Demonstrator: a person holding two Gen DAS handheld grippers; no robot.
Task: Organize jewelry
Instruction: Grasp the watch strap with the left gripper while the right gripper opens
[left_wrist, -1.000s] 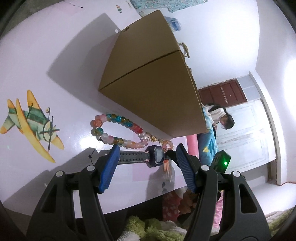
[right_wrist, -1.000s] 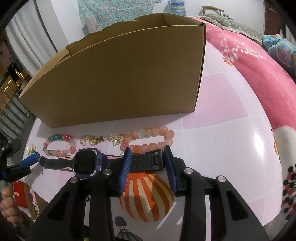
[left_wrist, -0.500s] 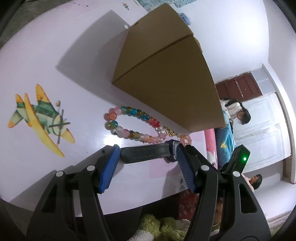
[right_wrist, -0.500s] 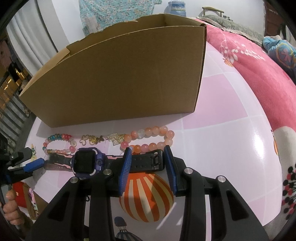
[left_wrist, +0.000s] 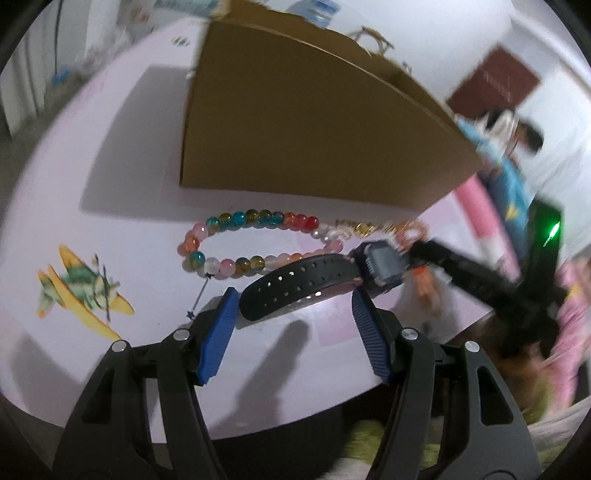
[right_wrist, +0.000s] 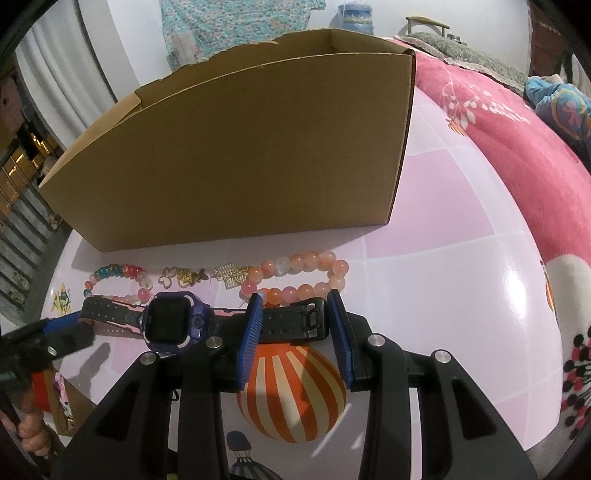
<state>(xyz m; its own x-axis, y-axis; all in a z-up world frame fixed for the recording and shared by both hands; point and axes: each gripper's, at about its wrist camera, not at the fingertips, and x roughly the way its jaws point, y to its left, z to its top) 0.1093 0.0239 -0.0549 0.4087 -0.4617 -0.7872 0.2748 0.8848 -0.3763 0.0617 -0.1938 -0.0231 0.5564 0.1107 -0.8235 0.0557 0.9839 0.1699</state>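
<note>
Right wrist: two bead bracelets (right_wrist: 295, 275), one watch (right_wrist: 171, 325).

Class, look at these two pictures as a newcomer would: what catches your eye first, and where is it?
The big open cardboard box fills the back of the pink table. Before it lie bead bracelets, and a purple watch stretched between both tongs: the right tongs clamp its buckle strap, while the left tongs are closing around the other strap.
</note>
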